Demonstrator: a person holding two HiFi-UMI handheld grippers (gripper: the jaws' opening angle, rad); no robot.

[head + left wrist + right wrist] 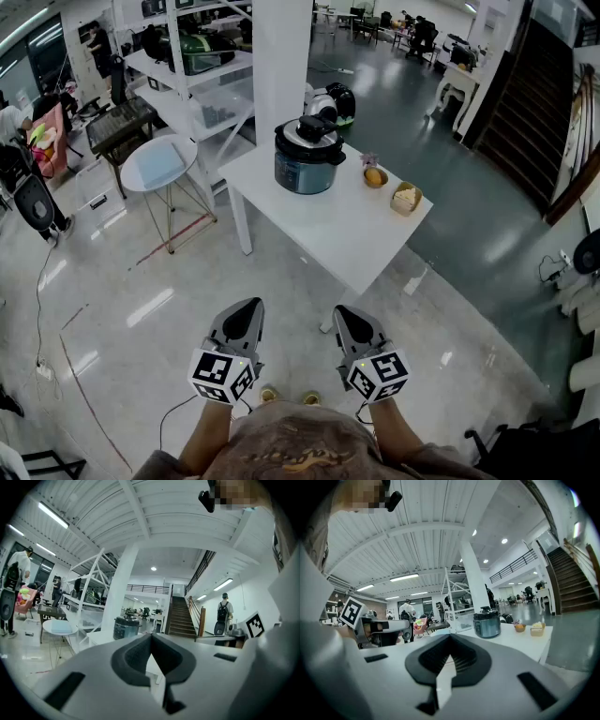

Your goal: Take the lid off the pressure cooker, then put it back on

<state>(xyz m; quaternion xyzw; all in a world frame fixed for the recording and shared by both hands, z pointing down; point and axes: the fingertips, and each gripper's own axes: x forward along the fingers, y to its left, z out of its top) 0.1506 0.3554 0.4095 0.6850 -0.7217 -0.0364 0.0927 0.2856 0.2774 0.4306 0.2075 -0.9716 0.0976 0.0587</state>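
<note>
I have both grippers low in front of me over the glossy floor, well short of the white table (328, 225). The left gripper (247, 307) has its fingers pressed together with nothing between them, and the right gripper (344, 313) is the same, pads meeting on empty air. The one pressure cooker (308, 159) stands at the tabletop's far corner, just beside the white column (281, 66), with its lid (311, 131) seated on top, black handle up. Only the head view shows me the whole tabletop from above: along its far right edge sit two small containers, a bowl (375, 176) with something orange in it and, nearer the right corner, a light box (406, 199). Off the table's left side is one round side table (159, 164). The left gripper view picks up what the head view crops: a staircase (180, 616) and a person with a backpack (223, 615) at its foot, with the cooker small beyond the jaw tips. The right gripper view shows the cooker and both containers side-on, with my other gripper at its left. The only markings I can make out are the black-and-white square markers on each gripper's cube; the cooker's front panel is too small to read.
</note>
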